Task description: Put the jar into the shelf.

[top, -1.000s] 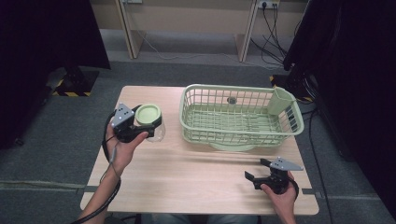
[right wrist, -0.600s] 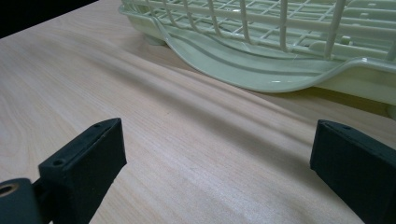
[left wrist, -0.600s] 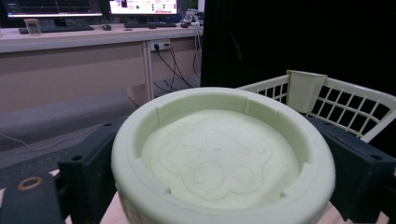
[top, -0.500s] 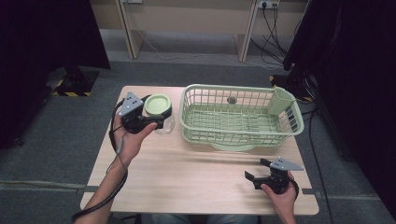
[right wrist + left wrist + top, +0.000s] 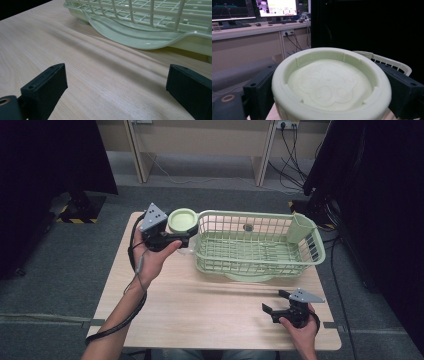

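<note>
Green-lidded jar [image 5: 183, 220] clamped in left tongs [image 5: 186, 239] touches the basket [image 5: 260, 248] rim; right tongs [image 5: 274, 304] gape over the table [image 5: 200, 310].

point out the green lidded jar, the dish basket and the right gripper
green lidded jar [image 5: 329, 85], left gripper view, centre of its embossed lid
dish basket [image 5: 260, 265], high view, near wall of its wire side
right gripper [image 5: 274, 303], high view, midway between its open fingers

Probably a lab or office: monitors [image 5: 254, 8] on a desk [image 5: 257, 28], black curtains [image 5: 385, 205].
</note>
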Demonstrator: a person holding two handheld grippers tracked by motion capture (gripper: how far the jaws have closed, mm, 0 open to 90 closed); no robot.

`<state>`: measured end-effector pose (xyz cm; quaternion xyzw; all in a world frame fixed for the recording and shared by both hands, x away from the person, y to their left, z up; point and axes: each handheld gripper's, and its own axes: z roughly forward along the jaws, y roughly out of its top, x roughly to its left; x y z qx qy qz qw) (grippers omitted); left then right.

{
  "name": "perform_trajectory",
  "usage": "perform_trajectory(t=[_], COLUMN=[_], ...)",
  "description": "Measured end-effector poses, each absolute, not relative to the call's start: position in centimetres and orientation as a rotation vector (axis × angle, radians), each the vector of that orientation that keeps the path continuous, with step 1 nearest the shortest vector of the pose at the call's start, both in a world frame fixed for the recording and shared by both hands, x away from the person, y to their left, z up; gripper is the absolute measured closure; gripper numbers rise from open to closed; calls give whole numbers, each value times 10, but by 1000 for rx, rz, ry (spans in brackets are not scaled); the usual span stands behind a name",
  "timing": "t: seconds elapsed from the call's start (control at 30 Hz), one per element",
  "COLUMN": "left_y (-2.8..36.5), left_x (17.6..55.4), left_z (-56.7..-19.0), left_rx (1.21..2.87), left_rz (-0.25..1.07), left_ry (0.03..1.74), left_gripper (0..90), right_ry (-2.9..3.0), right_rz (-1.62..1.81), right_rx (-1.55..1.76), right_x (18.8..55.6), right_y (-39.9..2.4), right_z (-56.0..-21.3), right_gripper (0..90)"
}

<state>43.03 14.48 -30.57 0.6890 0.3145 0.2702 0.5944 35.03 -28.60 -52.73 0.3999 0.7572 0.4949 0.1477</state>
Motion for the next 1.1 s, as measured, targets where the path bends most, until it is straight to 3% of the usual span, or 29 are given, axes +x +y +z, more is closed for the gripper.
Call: perform_trajectory(t=[0.57, 1.1], left_y=[101, 56], left_x=[456, 495], left_z=[-295, -318], left_rx=[1638, 1744], left_rz=[586, 508], left_ry=[705, 751], left_gripper=[112, 112], right_ry=[2183, 2185], right_rz=[1426, 1428], right_rx=[1152, 1147], right_x=[350, 350], right_y=[-286, -286], right_z=[-527, -527], right_gripper=[38, 38])
